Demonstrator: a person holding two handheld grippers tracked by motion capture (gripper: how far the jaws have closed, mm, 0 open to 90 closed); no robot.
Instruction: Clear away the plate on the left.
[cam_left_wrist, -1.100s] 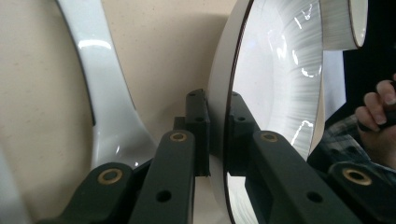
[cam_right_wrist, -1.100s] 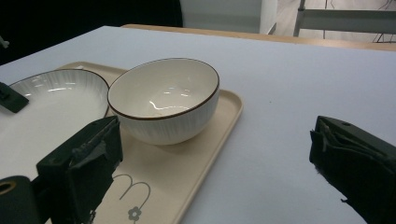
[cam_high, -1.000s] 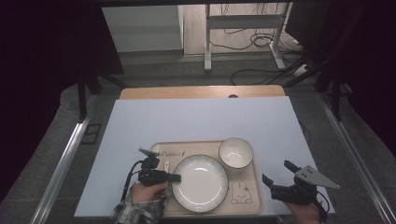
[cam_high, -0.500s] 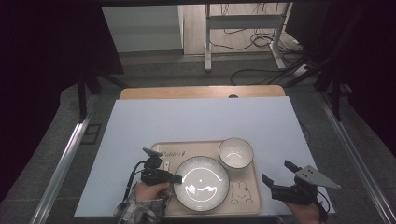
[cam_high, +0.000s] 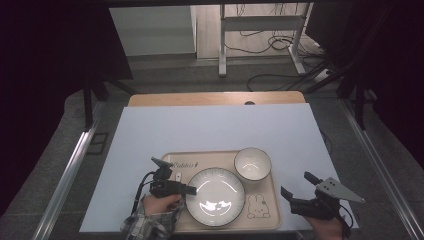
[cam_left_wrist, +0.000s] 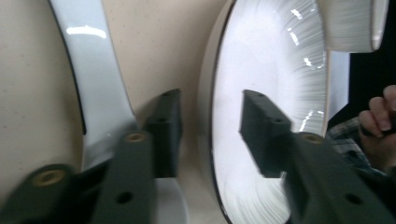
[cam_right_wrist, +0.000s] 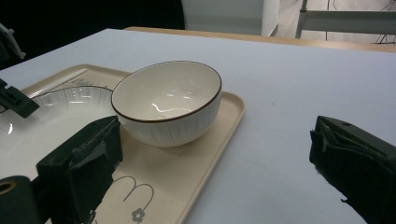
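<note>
left hand-held gripper (cam_high: 186, 188): jaws apart, straddling the left rim of the plate (cam_high: 216, 195), lower centre of frame | right hand-held gripper (cam_high: 299, 192): jaws spread wide, holding nothing, lower right over the tabletop (cam_high: 215, 127) | plate lies on the tray (cam_high: 260, 222) | bowl (cam_high: 252, 163) on tray, upper right of plate

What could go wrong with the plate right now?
The left tongs are open around the plate's rim, one jaw over it and one outside. The glossy rim might slip out if they close on so little. A spoon lies right beside them and could get bumped. If the plate tips, it might knock the bowl.
</note>
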